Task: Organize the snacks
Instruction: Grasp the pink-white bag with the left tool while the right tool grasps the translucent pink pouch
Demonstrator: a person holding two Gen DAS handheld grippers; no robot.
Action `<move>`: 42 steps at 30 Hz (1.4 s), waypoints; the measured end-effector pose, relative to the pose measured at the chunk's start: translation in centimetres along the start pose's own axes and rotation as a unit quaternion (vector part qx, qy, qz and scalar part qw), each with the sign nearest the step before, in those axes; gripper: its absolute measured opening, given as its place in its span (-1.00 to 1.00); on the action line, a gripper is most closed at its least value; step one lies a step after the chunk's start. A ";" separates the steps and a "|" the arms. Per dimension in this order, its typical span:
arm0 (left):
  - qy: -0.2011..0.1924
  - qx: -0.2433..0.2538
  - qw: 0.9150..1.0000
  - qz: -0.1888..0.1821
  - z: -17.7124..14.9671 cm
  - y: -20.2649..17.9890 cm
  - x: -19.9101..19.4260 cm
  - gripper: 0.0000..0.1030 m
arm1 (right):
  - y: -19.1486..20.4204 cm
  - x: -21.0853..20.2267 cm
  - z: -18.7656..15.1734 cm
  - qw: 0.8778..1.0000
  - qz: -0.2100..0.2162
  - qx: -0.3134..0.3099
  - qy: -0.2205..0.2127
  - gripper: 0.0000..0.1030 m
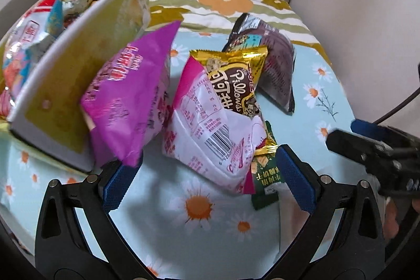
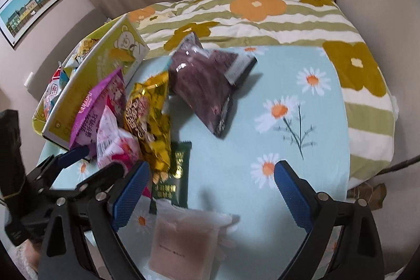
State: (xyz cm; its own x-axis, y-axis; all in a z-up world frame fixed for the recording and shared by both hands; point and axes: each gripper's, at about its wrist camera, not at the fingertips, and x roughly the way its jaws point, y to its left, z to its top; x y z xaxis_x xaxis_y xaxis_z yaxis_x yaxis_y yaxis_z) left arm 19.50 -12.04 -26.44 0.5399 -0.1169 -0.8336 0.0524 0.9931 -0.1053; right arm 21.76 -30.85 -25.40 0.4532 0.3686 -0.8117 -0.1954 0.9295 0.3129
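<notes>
On the daisy-print bed (image 2: 328,122), loose snacks lie beside the yellow-green cardboard box (image 1: 60,96), which already holds several crinkly packets. The magenta foil snack bag (image 1: 126,101) leans against its wall. Left gripper (image 1: 207,175) and right gripper (image 2: 210,190) are both spread, empty. Probably best to pinch one packet's sealed edge and lift clear of the box rim.

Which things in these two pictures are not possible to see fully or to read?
- Box contents: left wrist view, near wall hides all but the top snacks.
- Green packet: left wrist view, mostly under the pink-white bag; print unreadable.
- Pale pink pouch: right wrist view, blurred, text too small.
- Dark purple bag: right wrist view, label blurred.
</notes>
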 end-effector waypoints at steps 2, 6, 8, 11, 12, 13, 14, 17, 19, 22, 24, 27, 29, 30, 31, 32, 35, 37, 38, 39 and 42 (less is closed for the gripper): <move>-0.002 0.000 1.000 0.003 -0.2 0.0 0.6 0.85 | -0.3 0.1 -0.6 1.000 -0.006 -0.002 0.001 0.84; -0.002 -0.006 1.000 0.003 0.1 0.2 1.2 0.76 | -0.5 0.0 -2.0 1.000 -0.014 -0.001 0.005 0.84; -0.001 -0.005 1.000 0.004 0.2 0.3 1.4 0.74 | -0.6 -0.1 -2.6 1.000 -0.009 0.005 0.007 0.84; 0.000 0.002 1.000 0.004 0.3 -0.2 1.6 0.61 | 0.1 -0.3 -3.8 1.000 -0.007 0.004 0.009 0.84; 0.002 0.006 1.000 0.004 0.4 -0.3 1.7 0.48 | 0.4 -0.5 -4.2 1.000 -0.008 0.003 0.009 0.84; 0.005 0.008 1.000 0.002 0.5 -0.2 1.5 0.42 | 0.7 -0.5 -4.5 1.000 -0.011 0.002 0.009 0.84; 0.008 0.010 1.000 0.003 0.5 -0.4 1.6 0.39 | 1.0 -0.5 -4.8 1.000 -0.013 0.002 0.010 0.84; 0.007 0.017 1.000 0.009 0.4 -0.5 1.6 0.24 | 2.0 -0.4 -5.9 1.000 -0.027 -0.001 0.012 0.84; 0.006 0.015 1.000 0.009 0.4 -0.3 1.6 0.12 | 2.6 -0.2 -6.4 0.999 -0.034 -0.004 0.013 0.84; 0.005 0.015 1.000 0.007 0.2 0.1 1.4 0.05 | 3.2 0.2 -6.8 0.999 -0.036 -0.002 0.016 0.84; 0.005 0.020 1.000 0.009 0.2 0.1 1.3 0.01 | 3.6 0.4 -7.0 0.999 -0.044 -0.008 0.015 0.84; 0.005 0.024 1.000 0.009 0.0 0.0 1.0 -0.02 | 4.0 0.6 -7.2 0.999 -0.049 -0.007 0.012 0.84; 0.007 0.026 1.000 0.009 -0.1 0.0 0.8 -0.03 | 4.3 0.8 -7.1 0.999 -0.053 -0.007 0.011 0.83; 0.009 0.027 1.000 0.009 -0.3 -0.1 0.6 -0.03 | 4.5 0.9 -7.2 0.998 -0.055 -0.008 0.011 0.83; 0.011 0.028 1.000 0.009 -0.4 -0.1 0.5 -0.03 | 4.7 0.9 -7.2 0.998 -0.056 -0.010 0.010 0.82; 0.012 0.029 0.999 0.010 -0.6 -0.1 0.3 -0.03 | 4.9 1.0 -7.3 0.998 -0.056 -0.013 0.011 0.81; 0.019 0.031 0.999 0.011 -1.3 -0.1 -0.4 -0.04 | 5.4 1.4 -7.4 0.998 -0.061 -0.023 0.013 0.72; 0.023 0.031 0.999 0.009 -1.8 0.1 -0.8 -0.04 | 5.6 1.6 -7.5 0.997 -0.066 -0.026 0.018 0.65; 0.025 0.032 0.999 0.009 -2.0 0.1 -1.1 -0.04 | 5.5 1.8 -7.6 0.997 -0.070 -0.028 0.022 0.63; 0.026 0.033 0.999 0.009 -2.2 0.1 -1.3 -0.04 | 5.4 1.9 -7.7 0.997 -0.071 -0.026 0.024 0.55; 0.030 0.035 0.999 0.006 -2.9 0.0 -1.9 -0.04 | 5.3 2.3 -8.0 0.996 -0.079 -0.028 0.042 0.37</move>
State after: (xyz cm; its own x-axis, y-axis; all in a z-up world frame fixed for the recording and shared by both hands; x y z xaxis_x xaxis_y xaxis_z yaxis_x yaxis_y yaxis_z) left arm 16.10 -11.87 -26.43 0.4901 -0.1027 -0.8656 0.1052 0.9927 -0.0582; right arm 14.76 -25.26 -29.58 0.4088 0.2133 -0.8873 -0.1773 0.9723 0.1521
